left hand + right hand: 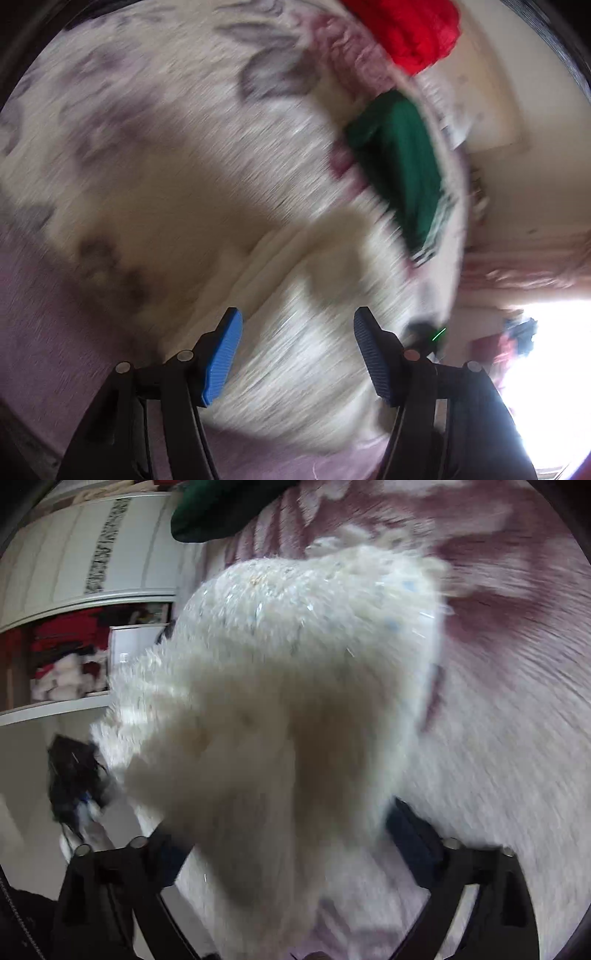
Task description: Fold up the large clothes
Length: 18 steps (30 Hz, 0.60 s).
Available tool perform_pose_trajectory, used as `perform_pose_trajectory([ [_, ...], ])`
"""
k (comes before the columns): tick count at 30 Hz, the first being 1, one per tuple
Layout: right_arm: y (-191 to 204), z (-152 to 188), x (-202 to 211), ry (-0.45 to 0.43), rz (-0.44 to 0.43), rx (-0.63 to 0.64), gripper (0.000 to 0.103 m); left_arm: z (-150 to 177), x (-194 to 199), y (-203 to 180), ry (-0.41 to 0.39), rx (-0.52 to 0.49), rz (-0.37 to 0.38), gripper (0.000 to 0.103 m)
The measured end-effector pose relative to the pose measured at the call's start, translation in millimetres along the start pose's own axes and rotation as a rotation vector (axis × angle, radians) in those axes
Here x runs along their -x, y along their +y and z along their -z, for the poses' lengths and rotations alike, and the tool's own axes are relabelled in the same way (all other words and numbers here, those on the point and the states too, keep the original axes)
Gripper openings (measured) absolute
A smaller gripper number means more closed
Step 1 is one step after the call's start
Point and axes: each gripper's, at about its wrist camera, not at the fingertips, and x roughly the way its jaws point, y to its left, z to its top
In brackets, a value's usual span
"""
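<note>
A fluffy white garment (295, 280) lies on the floral bedspread (147, 110), blurred by motion. My left gripper (297, 354) is open just above it, with its blue pads (221, 362) wide apart and nothing between them. In the right wrist view the same white fluffy garment (280, 686) bulges up between the arms of my right gripper (291, 834). Its jaws stand wide apart and the fabric hides the fingertips. I cannot tell whether they hold it.
A folded green garment (402, 166) and a red knitted one (410, 29) lie at the far edge of the bed. A white wardrobe (74, 554) with open shelves of clothes stands to the left. A dark object (74, 775) lies on the floor.
</note>
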Motion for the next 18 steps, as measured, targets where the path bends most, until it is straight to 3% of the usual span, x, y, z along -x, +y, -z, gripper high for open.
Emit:
perform_pose_trajectory([
  [2, 6.8, -8.8, -5.3, -0.008, -0.044, 0.011, 0.103, 18.6, -8.9, 8.9, 0.015, -0.007, -0.064, 0.06],
  [3, 10.8, -10.7, -7.0, -0.032, -0.072, -0.003, 0.097, 27.0, -12.7, 13.7, 0.023, -0.001, -0.091, 0.06],
  [4, 12.4, -10.6, -8.5, -0.045, -0.091, -0.029, 0.076, 32.4, -13.1, 16.2, 0.028, 0.002, -0.103, 0.06],
  [5, 16.3, -7.0, -7.9, -0.081, -0.099, -0.066, 0.067, 38.1, -13.6, 18.5, 0.027, 0.003, -0.122, 0.06],
  [6, 19.0, -1.9, -5.7, -0.117, -0.111, -0.101, 0.058, 42.5, -12.1, 19.9, 0.014, -0.002, -0.152, 0.06],
  [8, 18.9, 14.0, 2.4, -0.187, -0.132, -0.191, 0.051, 47.2, -7.2, 21.7, -0.008, -0.011, -0.204, 0.06],
  [10, 5.2, 49.9, 20.3, -0.307, -0.206, -0.381, 0.044, 50.5, 0.0, 24.8, -0.031, -0.024, -0.245, 0.06],
  [14, -25.1, 180.0, 47.5, -0.574, -0.374, -0.809, 0.042, 62.5, 10.0, 44.5, -0.049, -0.059, -0.348, 0.06],
  [16, -32.1, 234.1, 44.5, -0.619, -0.408, -0.949, 0.042, 72.6, 1.7, 63.8, -0.037, -0.073, -0.418, 0.06],
  [18, -39.8, 279.5, 32.3, -0.592, -0.407, -1.047, 0.044, 84.2, -10.2, 80.0, -0.044, -0.096, -0.475, 0.064],
])
